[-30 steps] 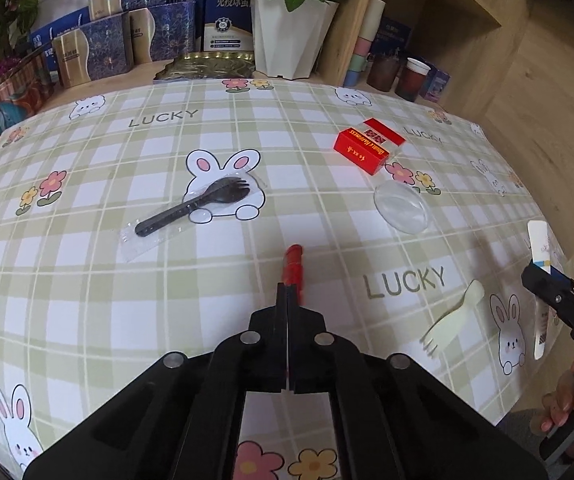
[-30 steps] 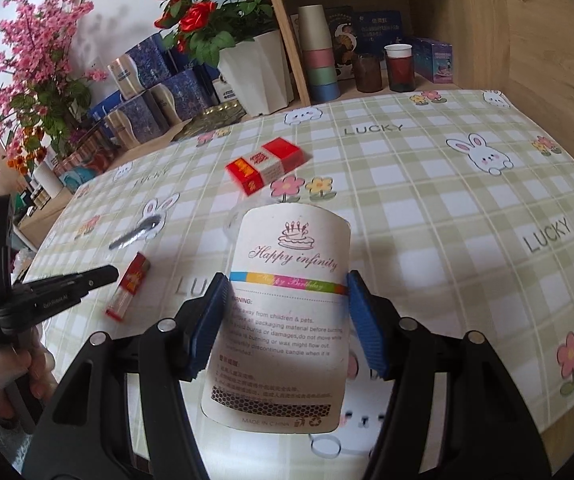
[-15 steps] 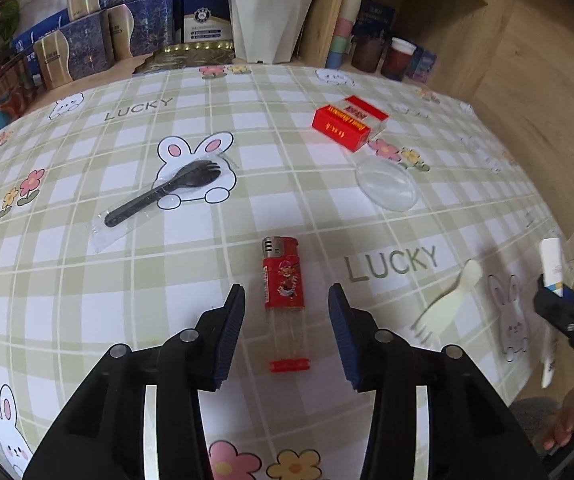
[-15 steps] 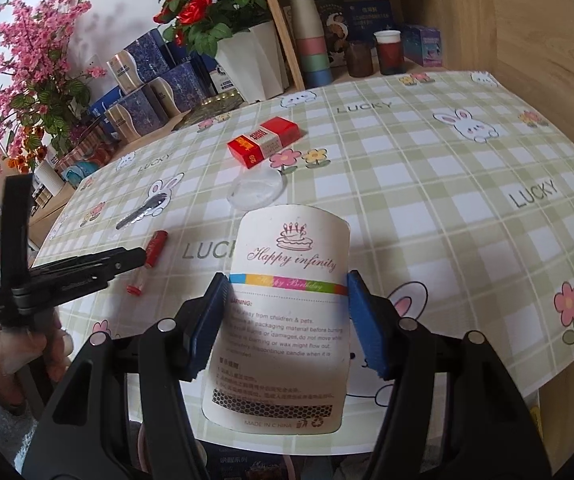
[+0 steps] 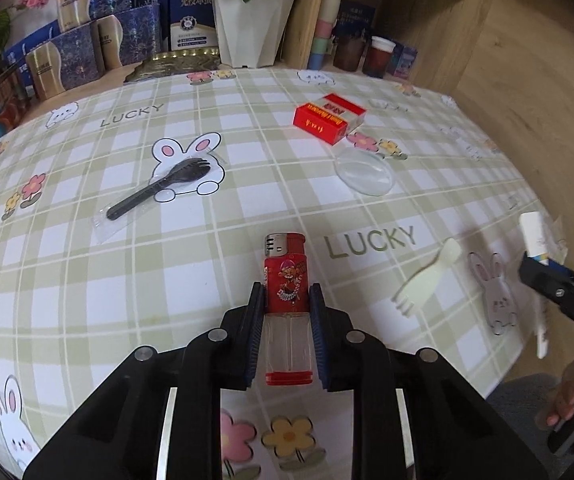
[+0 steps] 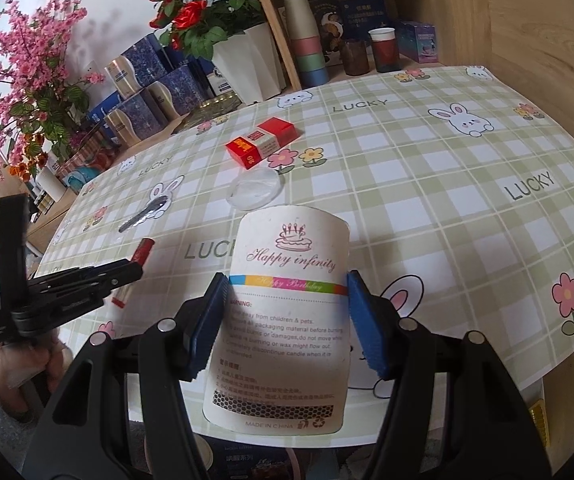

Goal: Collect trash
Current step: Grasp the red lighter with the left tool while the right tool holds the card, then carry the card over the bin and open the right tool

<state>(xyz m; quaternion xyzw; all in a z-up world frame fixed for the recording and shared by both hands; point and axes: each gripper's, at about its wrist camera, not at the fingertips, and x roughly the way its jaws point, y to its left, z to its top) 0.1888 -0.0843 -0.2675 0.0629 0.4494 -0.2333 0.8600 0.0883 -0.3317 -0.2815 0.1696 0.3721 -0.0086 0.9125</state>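
My left gripper [image 5: 286, 300] has its fingers narrowed onto the red lighter [image 5: 287, 280], pads touching both sides of it; the lighter lies flat on the checked tablecloth [image 5: 87, 280], metal head pointing away from me. My right gripper [image 6: 287, 292] clamps a white candle packet [image 6: 283, 320] at mid-width, held near the table's front edge. A red cigarette box [image 5: 329, 118], clear lid [image 5: 365, 172], wrapped black spork [image 5: 159, 190] and cream fork [image 5: 427, 280] lie apart on the cloth.
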